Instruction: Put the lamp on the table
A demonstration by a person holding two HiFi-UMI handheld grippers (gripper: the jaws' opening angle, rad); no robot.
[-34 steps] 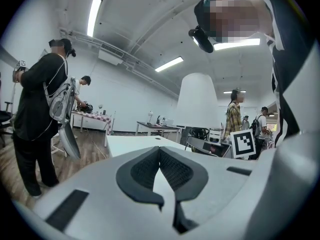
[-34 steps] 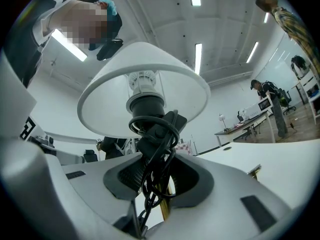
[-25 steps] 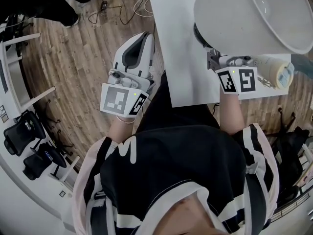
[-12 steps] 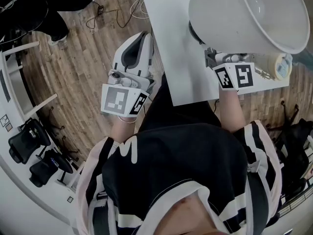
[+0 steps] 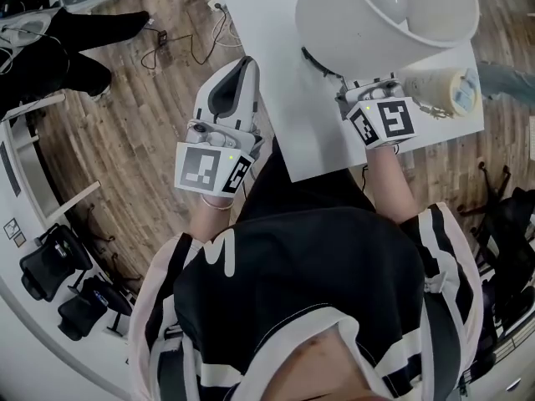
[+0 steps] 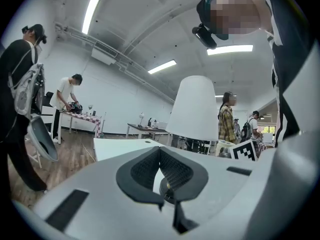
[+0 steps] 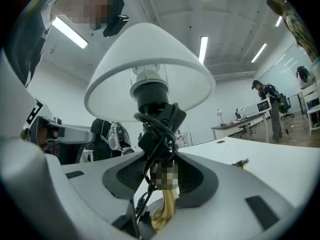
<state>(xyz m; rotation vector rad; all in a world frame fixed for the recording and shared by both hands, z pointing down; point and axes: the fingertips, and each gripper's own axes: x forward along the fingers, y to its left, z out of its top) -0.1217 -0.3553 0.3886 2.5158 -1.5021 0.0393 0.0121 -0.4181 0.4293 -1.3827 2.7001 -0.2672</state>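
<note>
Nearby, the left gripper (image 5: 244, 63) hangs pinched shut and empty at centre-left, beside the table (image 5: 288, 115). The right gripper (image 7: 162, 166), jaws just opened, loosely straddles the stem of the lamp (image 5: 376, 23), which stands at upper right. Pulling back could snag the coiled cord (image 7: 157, 129) and topple the lamp.

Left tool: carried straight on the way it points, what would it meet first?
Most likely the white table, whose edge lies just ahead of the left tool; the lamp stands further right. Its height over the tabletop is hard to judge.
</note>
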